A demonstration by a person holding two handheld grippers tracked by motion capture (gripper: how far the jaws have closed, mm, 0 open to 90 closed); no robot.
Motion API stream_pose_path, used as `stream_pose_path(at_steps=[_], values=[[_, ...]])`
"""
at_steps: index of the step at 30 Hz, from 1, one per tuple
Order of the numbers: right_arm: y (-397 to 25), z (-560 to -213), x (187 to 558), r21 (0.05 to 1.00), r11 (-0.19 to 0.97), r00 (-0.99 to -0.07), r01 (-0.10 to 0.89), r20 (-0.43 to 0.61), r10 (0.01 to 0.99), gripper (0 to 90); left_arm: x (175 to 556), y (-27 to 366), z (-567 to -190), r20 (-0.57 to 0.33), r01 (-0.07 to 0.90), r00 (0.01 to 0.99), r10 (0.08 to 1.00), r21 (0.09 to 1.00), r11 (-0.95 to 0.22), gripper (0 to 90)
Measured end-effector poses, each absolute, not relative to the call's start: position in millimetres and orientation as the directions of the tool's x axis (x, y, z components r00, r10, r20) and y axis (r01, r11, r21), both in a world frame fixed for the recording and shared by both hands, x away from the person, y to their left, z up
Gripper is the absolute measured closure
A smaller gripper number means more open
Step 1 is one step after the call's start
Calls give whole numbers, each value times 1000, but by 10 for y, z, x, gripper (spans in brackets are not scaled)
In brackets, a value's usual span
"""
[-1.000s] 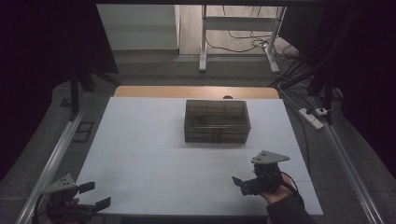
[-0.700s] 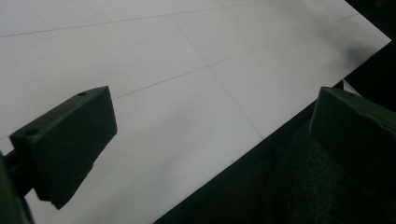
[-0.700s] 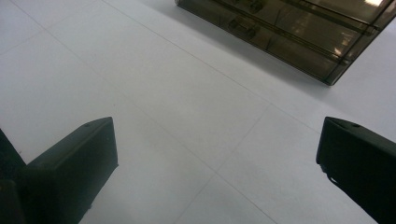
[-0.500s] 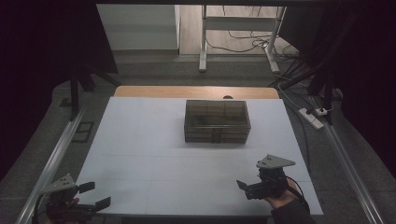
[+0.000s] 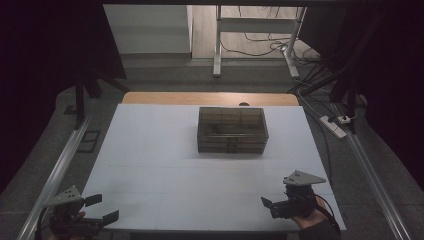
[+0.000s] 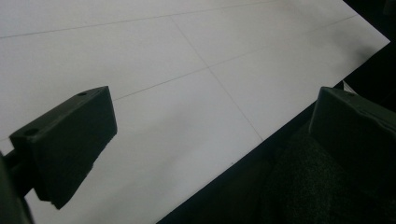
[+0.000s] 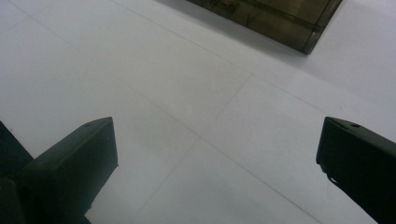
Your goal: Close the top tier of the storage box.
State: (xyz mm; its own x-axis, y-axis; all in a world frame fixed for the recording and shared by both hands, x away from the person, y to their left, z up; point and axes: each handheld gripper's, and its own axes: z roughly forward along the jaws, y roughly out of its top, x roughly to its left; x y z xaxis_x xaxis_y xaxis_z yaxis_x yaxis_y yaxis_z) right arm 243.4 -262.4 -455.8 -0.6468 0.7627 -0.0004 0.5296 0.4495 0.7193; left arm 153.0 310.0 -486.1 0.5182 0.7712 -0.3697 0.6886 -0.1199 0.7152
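Both the left gripper (image 5: 102, 209) and right gripper (image 5: 267, 204) hover open, empty, near the worktop's (image 5: 160, 165) near edge, well apart from the smoked compartment box (image 5: 231, 130).

Bare table (image 5: 150, 165) around mid-table box (image 5: 232, 130)

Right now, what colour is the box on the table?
Smoky, see-through brown box, clearest in the high view.

box (image 7: 275, 18): top edge of right gripper view cuts it, only near wall and one corner visible
box contents (image 5: 231, 125): dark tinted walls, too dim to tell in high view
left gripper (image 5: 95, 210): bottom edge of high view cuts body and hand
right hand (image 5: 310, 220): wrist cut off at bottom edge
table (image 6: 196, 56): far part out of frame in left gripper view
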Motion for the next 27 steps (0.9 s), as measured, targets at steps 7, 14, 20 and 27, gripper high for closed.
stream_pose_path(at_steps=[7, 14, 20, 27], values=[[-2747, -4564, 2367, 717, 435, -624, 544, 1, 781, 0, 1541, 3097, -4860, -369, 687, 521, 770, 716, -122, 0], [-2857, -4554, 2320, 725, 414, -604, 550, 4, 797, 0, 1536, 3099, -4859, -370, 687, 520, 770, 717, -119, 0], [-2932, -4548, 2293, 728, 399, -590, 558, 9, 808, 0, 1534, 3102, -4858, -370, 685, 521, 770, 719, -118, 0], [-3022, -4539, 2260, 734, 374, -567, 567, 19, 823, 0, 1535, 3098, -4857, -368, 685, 520, 771, 719, -119, 0]])
